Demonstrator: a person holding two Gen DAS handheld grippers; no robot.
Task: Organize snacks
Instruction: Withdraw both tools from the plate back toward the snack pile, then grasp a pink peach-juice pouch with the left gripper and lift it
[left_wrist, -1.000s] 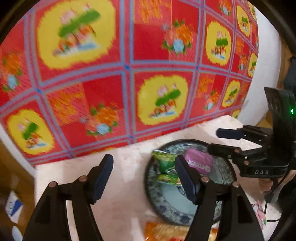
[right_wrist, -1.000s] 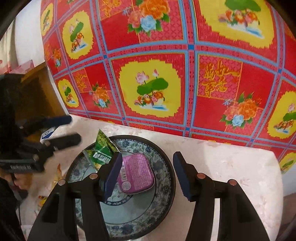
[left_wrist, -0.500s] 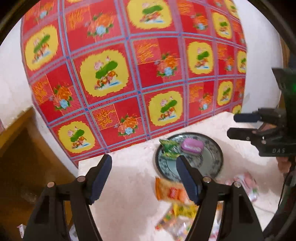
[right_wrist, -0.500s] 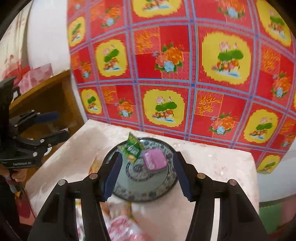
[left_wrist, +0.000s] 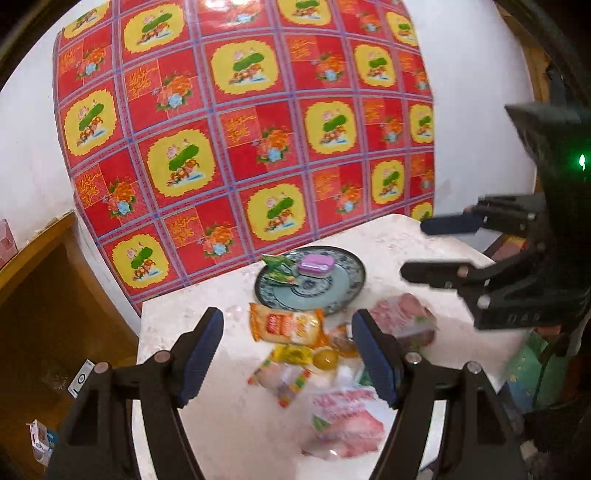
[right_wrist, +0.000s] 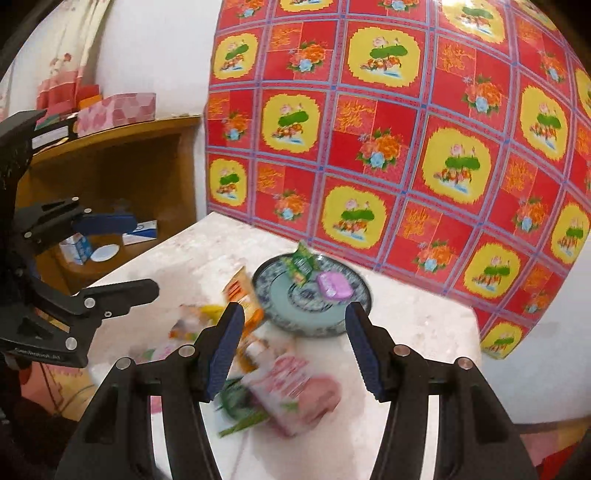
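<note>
A blue patterned plate (left_wrist: 347, 286) (right_wrist: 354, 317) sits at the back of the pale table and holds a green packet (left_wrist: 277, 268) (right_wrist: 301, 264) and a purple packet (left_wrist: 316, 264) (right_wrist: 334, 286). In front of it lies a loose pile: an orange packet (left_wrist: 284, 325) (right_wrist: 243, 295), small yellow snacks (left_wrist: 295, 356) and pink packets (left_wrist: 402, 321) (right_wrist: 295, 387). My left gripper (left_wrist: 287, 360) is open and empty above the pile's near side. My right gripper (right_wrist: 293, 350) is open and empty above the pink packet, and shows at the right of the left wrist view (left_wrist: 436, 247).
A red and yellow flowered cloth (left_wrist: 251, 140) hangs on the wall behind the table. A wooden shelf unit (right_wrist: 110, 173) with small boxes stands to the table's left. The table edge (left_wrist: 138, 354) drops off at the left and front.
Both grippers have pulled back and up from the plate, both staying open. The snack pile in front of the plate has come into view.
</note>
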